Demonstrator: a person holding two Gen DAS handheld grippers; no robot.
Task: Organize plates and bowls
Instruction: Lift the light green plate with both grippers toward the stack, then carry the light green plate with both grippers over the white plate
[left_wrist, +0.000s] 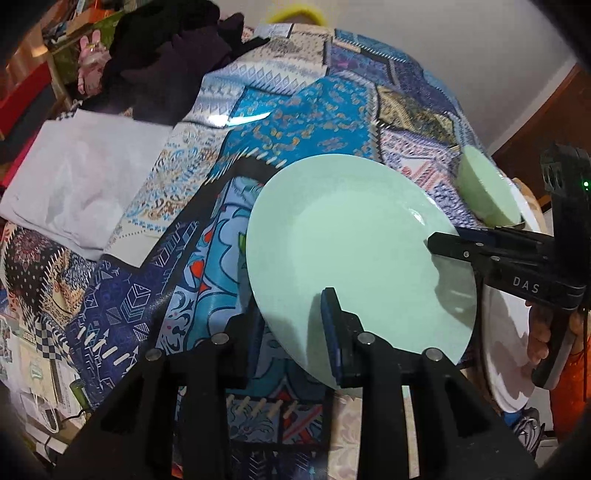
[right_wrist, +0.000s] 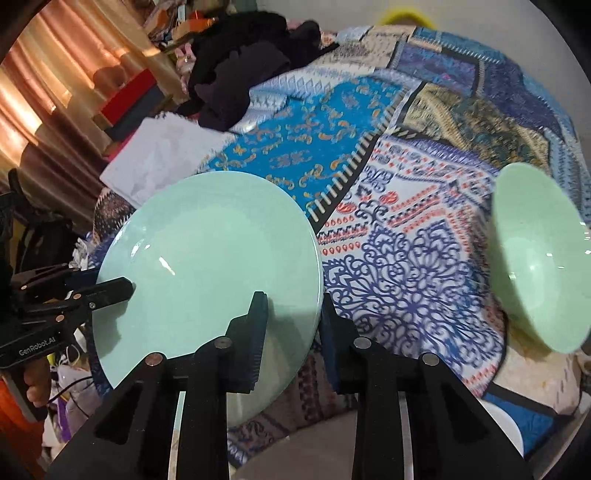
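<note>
A mint green plate (left_wrist: 351, 243) is held tilted in the air above a patchwork cloth. My left gripper (left_wrist: 295, 332) is shut on its near rim, one finger on each face. My right gripper (right_wrist: 291, 328) is shut on the opposite rim of the same plate (right_wrist: 207, 258). Each gripper shows in the other's view: the right one (left_wrist: 436, 245) and the left one (right_wrist: 125, 288). A mint green bowl (left_wrist: 487, 192) stands on the cloth at the right, and also shows in the right wrist view (right_wrist: 535, 254). A white plate (left_wrist: 509, 350) lies under the right hand.
The patchwork cloth (right_wrist: 406, 240) covers the whole surface. A white folded cloth (left_wrist: 74, 184) and dark clothes (left_wrist: 166, 55) lie at the far left. Curtains (right_wrist: 48, 92) hang at the left. A white dish edge (right_wrist: 509, 439) shows at the lower right.
</note>
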